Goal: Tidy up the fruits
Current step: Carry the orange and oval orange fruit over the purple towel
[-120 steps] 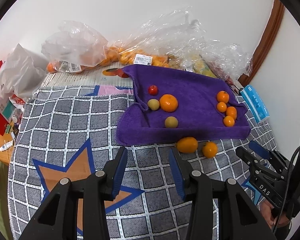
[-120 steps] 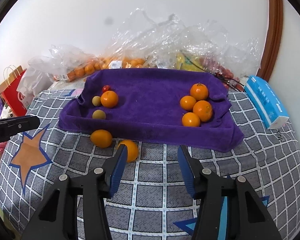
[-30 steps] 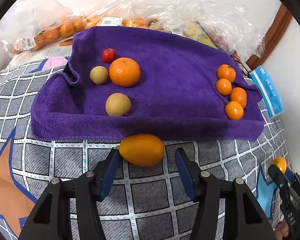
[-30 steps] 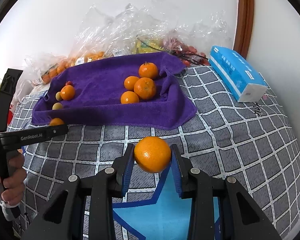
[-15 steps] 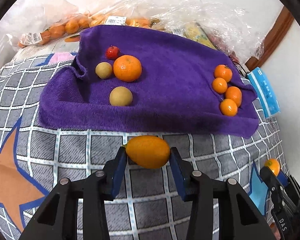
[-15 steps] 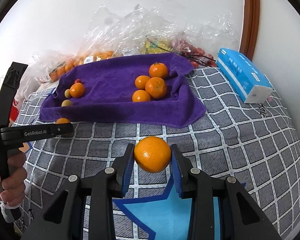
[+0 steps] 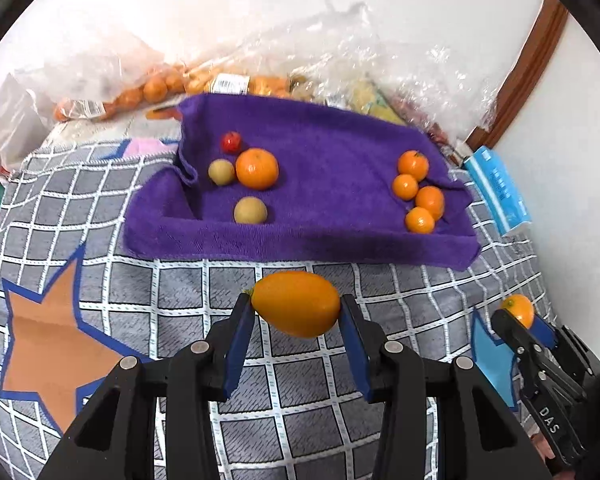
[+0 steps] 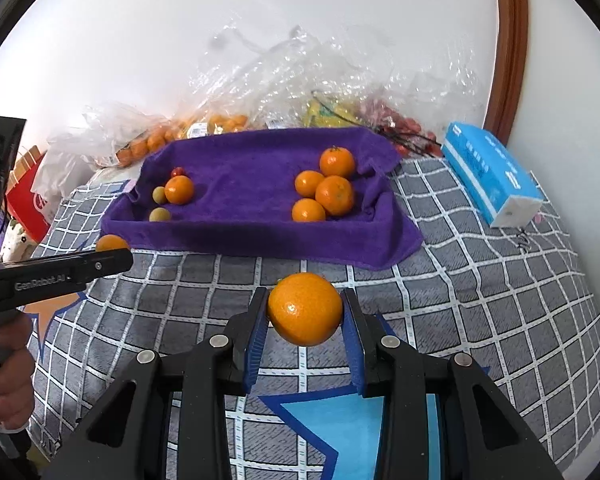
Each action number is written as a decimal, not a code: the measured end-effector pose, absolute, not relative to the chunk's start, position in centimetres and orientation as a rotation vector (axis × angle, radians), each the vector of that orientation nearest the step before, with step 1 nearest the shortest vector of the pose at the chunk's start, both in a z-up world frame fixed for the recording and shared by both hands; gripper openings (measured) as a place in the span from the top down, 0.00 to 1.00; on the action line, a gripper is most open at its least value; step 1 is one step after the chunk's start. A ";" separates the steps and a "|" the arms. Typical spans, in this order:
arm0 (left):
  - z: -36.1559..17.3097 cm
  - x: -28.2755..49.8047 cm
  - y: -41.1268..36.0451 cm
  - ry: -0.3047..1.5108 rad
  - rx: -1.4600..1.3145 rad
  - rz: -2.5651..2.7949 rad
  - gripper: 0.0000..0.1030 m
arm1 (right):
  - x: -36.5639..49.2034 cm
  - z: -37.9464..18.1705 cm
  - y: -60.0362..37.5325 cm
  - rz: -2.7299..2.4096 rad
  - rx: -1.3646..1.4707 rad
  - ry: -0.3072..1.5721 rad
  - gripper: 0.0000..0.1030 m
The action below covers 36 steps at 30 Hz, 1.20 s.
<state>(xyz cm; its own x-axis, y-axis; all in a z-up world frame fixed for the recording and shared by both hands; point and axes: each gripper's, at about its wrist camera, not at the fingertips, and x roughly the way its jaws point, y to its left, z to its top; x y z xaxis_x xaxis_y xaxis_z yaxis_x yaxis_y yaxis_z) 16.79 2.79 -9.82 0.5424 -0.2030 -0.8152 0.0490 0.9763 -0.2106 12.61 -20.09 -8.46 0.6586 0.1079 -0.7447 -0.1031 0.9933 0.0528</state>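
Note:
My left gripper is shut on an oval orange-yellow fruit and holds it above the checked cloth, in front of the purple towel. My right gripper is shut on a round orange, also lifted in front of the towel. On the towel's left lie a small red fruit, a large orange and two tan round fruits. On its right lies a cluster of several small oranges. The right gripper with its orange shows at the left wrist view's lower right.
Clear plastic bags of oranges and other fruit lie behind the towel against the wall. A blue tissue pack lies right of the towel. A red bag stands at the far left. The bed has a grey checked cover with star patterns.
Both grippers have lifted their fruits and pulled back a little from the towel. The left gripper, open around the oval fruit one second ago, has closed on it.

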 end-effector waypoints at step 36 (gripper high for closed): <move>-3.9 16.1 4.3 0.847 -0.158 -0.157 0.60 | 14.3 -3.5 -16.8 0.145 -0.065 0.730 0.66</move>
<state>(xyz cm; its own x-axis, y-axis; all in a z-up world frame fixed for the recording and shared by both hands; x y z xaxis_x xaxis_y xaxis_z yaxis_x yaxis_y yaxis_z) 16.06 4.30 -3.85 0.6522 -0.2005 -0.7310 0.0748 0.9767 -0.2012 14.27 -16.80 -3.53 0.7360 0.1091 -0.6681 -0.1547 0.9879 -0.0090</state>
